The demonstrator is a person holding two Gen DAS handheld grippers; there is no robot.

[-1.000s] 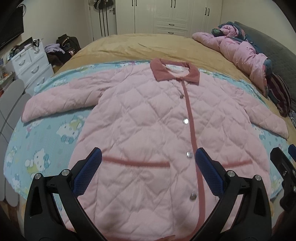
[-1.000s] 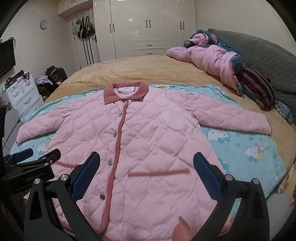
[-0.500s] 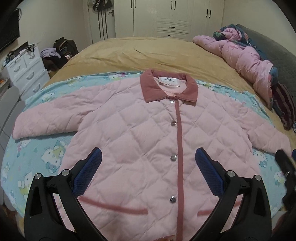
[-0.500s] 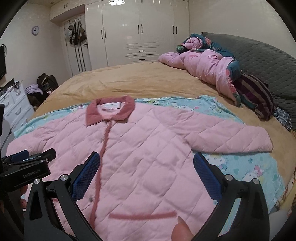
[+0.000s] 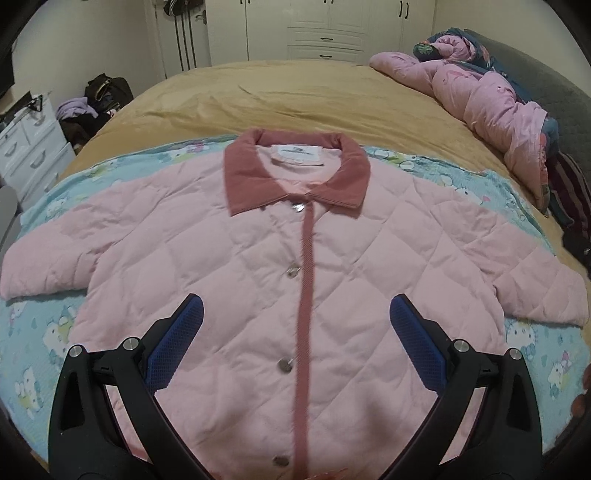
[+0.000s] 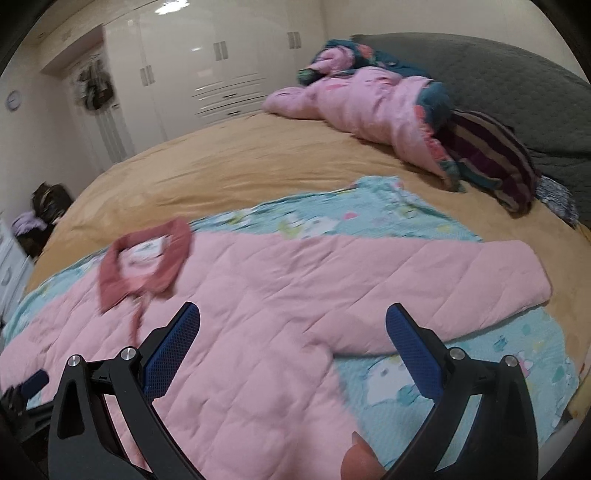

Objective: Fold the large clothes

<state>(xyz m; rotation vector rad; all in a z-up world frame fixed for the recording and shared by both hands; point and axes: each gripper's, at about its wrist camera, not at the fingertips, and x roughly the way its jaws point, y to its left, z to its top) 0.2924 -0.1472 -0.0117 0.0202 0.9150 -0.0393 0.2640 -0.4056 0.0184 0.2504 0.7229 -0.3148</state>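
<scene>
**A:** Where does the jacket lie?

**B:** The pink quilted jacket [image 5: 229, 266] is spread flat, front up, on a light blue cartoon-print sheet [image 5: 33, 354] over the tan bedspread [image 5: 295, 96]. Its dark rose collar [image 5: 295, 173] points toward the far wardrobe [image 5: 332, 29], and the placket runs straight down with the snaps fastened.

**A:** And the edges?

**B:** Both sleeves reach outward. In the right wrist view the sleeve on that side [image 6: 424, 280] ends in a square cuff that lies near the blue sheet's edge; blue sheet shows along its lower edge and in the armpit corner. In the left wrist view the other sleeve ends at the frame's left border, with blue sheet below it.

**A:** The grippers?

**B:** The left gripper [image 5: 295, 314] hangs over the chest, jaws spread wide, nothing between them. The right gripper [image 6: 291, 321] hangs over the shoulder and armpit on its side, equally wide and empty. A fingertip [image 6: 360, 459] shows at the bottom of that view.

**A:** Room to move?

**B:** Bare tan bedspread lies open beyond the collar. A heap of pink bedding [image 6: 369, 107] and a striped cloth [image 6: 491, 155] sit by the grey headboard [image 6: 498, 74], well apart from the cuff. A white drawer unit [image 5: 29, 147] stands off the bed's other side.
</scene>
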